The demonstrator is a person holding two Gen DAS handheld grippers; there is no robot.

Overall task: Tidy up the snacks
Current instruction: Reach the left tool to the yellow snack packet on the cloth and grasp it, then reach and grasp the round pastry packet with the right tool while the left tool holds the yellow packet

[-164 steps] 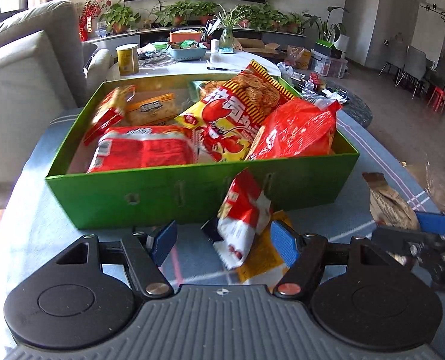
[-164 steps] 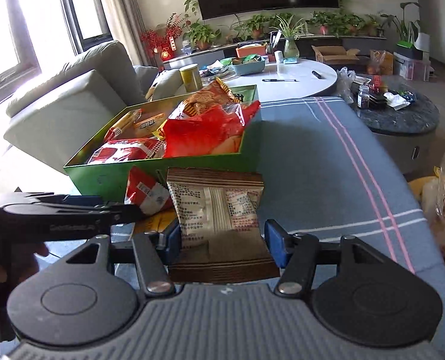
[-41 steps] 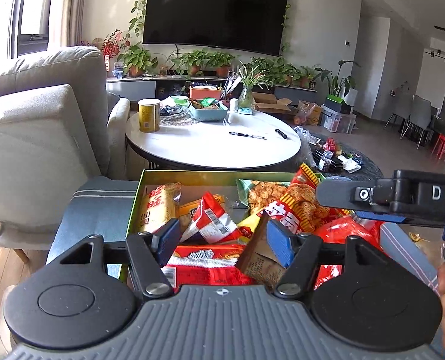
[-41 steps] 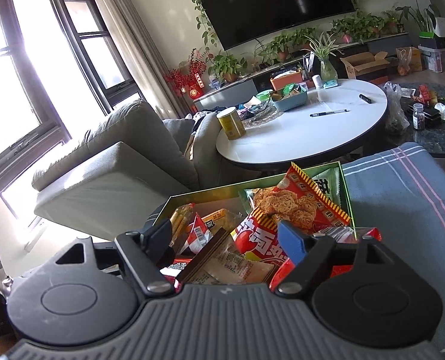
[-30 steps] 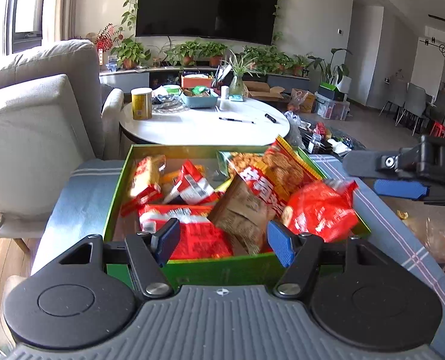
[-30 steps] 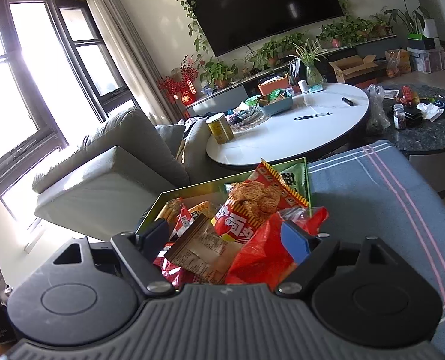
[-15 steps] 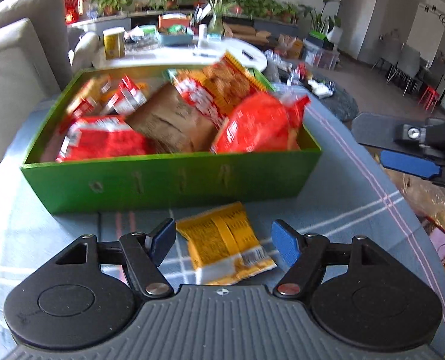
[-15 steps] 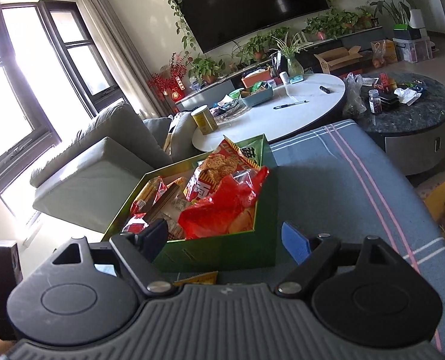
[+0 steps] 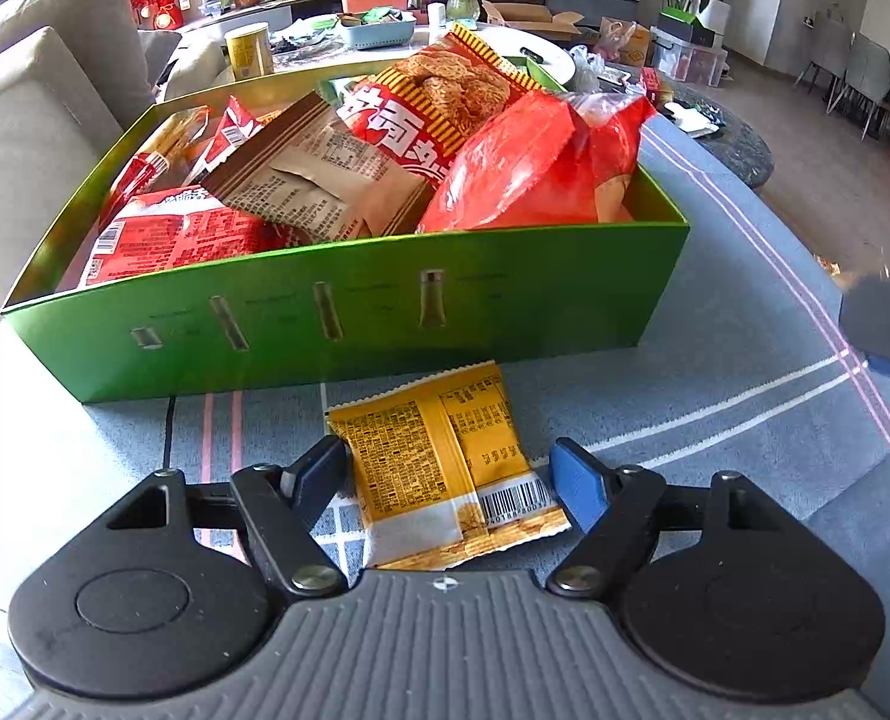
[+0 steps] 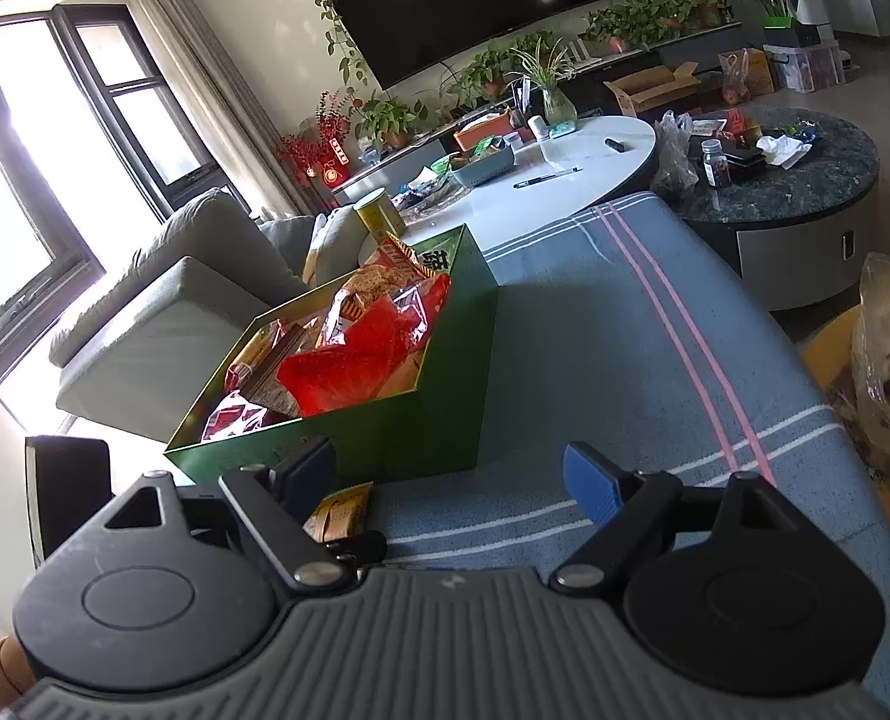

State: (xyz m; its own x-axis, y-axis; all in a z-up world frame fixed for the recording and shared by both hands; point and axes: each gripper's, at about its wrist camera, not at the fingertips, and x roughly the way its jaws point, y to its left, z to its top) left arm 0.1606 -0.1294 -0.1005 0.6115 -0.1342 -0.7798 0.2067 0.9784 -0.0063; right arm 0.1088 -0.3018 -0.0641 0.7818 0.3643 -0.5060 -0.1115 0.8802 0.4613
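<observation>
Lowered left gripper | jaws spread, just closing | yellow packet between, ungripped | right gripper spread, empty

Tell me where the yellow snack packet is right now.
In the left wrist view the yellow snack packet lies flat on the striped blue cloth, just in front of the green box, between the left gripper's open jaws.

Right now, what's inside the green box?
The green box holds a brown packet, a red bag, a cracker bag and smaller red packets; anything beneath them is covered.
</observation>
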